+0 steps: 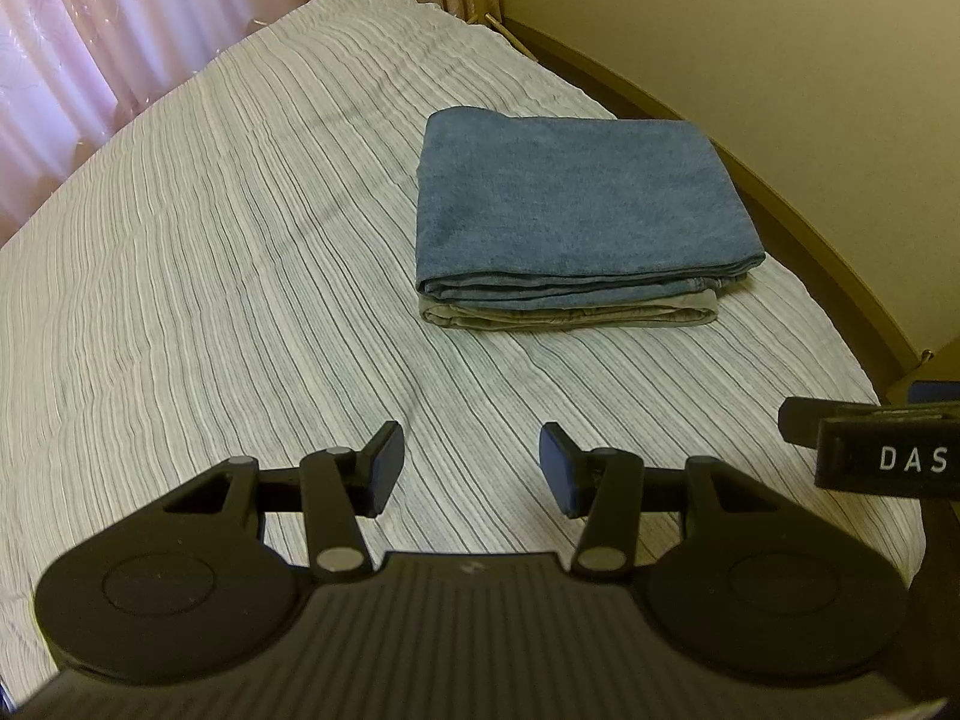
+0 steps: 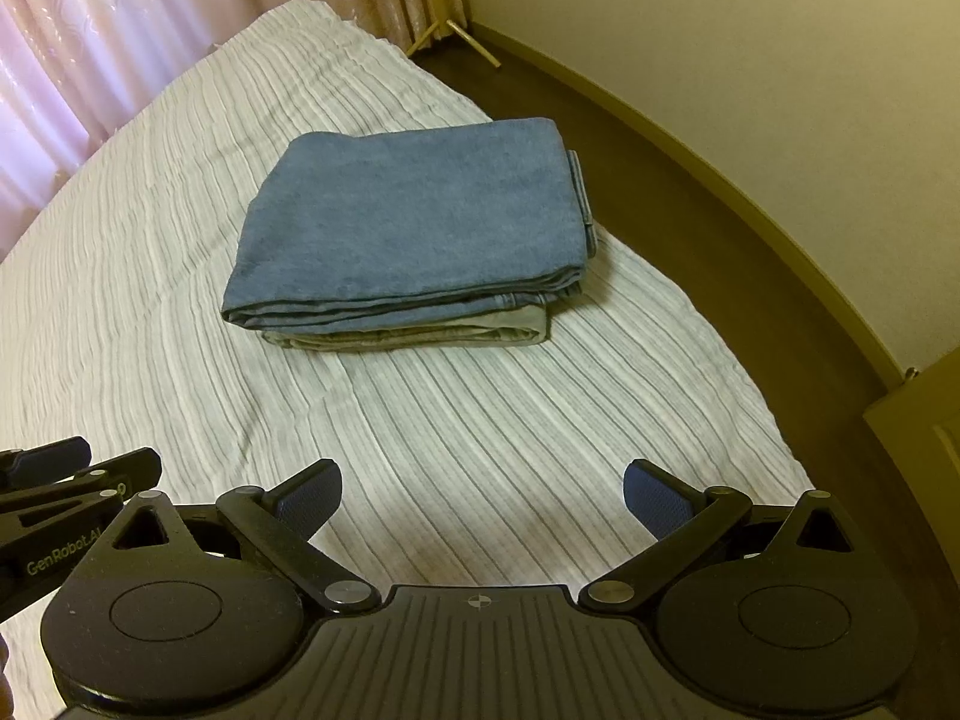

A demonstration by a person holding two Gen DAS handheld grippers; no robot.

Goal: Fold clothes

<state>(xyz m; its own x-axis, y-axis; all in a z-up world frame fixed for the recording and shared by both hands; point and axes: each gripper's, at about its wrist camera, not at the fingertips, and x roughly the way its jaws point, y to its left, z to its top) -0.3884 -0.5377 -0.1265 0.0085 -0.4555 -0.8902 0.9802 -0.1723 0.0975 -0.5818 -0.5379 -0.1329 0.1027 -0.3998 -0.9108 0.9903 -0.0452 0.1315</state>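
Note:
A folded blue cloth (image 1: 570,204) lies on top of a folded grey-green garment (image 1: 576,315) on the striped bed (image 1: 210,276). The right wrist view shows the same stack: blue cloth (image 2: 408,222) over grey-green garment (image 2: 420,336). My left gripper (image 1: 471,468) hovers over the bedspread in front of the stack, open, with nothing between its pads. My right gripper (image 2: 480,498) stands wider open, also empty, short of the stack. Each gripper shows at the other view's edge: the right gripper (image 1: 870,438) at the right, the left gripper (image 2: 66,474) at the left.
Pink curtains (image 1: 90,42) hang behind the bed at the left. A cream wall (image 2: 750,60) and a strip of dark floor (image 2: 690,228) run along the bed's right side. A wooden stand's legs (image 2: 456,36) rest at the far corner. The bed's right edge (image 2: 762,396) is near.

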